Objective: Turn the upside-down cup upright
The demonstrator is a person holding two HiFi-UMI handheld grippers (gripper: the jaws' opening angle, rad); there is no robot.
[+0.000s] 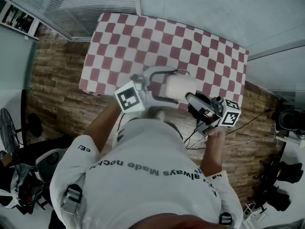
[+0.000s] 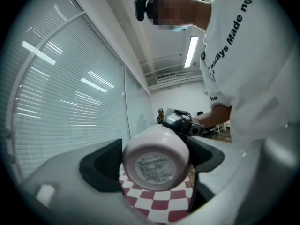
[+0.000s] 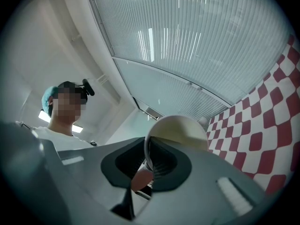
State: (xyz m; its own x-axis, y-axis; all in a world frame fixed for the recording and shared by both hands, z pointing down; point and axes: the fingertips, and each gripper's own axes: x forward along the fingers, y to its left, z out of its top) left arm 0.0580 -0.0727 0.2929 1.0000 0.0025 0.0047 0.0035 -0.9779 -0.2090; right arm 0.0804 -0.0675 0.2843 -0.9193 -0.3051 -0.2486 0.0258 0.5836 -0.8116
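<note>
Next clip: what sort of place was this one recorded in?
Probably an office or lab room set up for recording, not a home: blind-covered glass walls, ceiling strip lights, and a small checkered-cloth table standing on a wood-look floor.

White T-shirt (image 1: 157, 185), 6 o'clock in head view: dark print "always Made". White sticker (image 2: 152, 165) on pale pink round cup (image 2: 159, 139) base: print illegible.

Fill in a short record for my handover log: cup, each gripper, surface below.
cup: held sideways in the air, not yet upright
left gripper: fingers closed around the cup's base end
right gripper: fingers pinching the cup's rim
surface: checkered table beneath the cup
</note>
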